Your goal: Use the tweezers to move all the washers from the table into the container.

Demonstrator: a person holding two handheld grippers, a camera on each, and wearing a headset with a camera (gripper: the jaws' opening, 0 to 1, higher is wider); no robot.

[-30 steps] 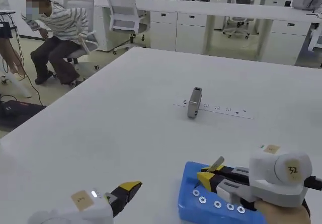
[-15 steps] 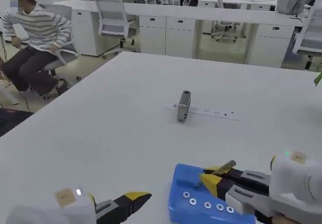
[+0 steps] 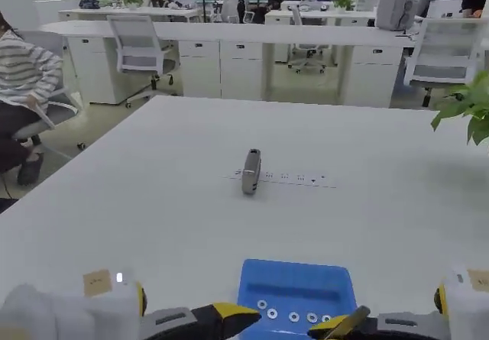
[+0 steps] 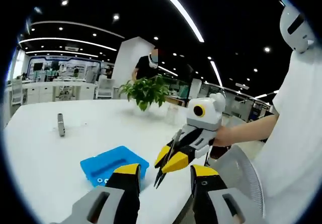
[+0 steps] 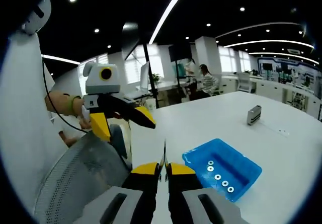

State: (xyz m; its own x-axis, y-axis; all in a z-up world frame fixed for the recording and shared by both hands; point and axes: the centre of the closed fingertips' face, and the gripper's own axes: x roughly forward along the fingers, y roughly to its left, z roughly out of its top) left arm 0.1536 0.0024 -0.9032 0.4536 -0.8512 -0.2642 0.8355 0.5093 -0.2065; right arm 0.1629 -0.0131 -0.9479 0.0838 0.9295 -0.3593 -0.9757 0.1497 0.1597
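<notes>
Right tongs (image 5: 165,168) pinching tweezers (image 5: 164,151), washers (image 5: 220,176) in container (image 5: 198,154)

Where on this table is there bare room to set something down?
Bare tabletop lies left of the grey device and between it and the blue container. The near edge is crowded: container, left gripper, right gripper with tweezers.

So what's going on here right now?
A person works two tongs at a white table. The right tongs are shut on the tweezers, at the near edge of the blue container. Five washers lie inside it. The left tongs are open and hold nothing.
</notes>
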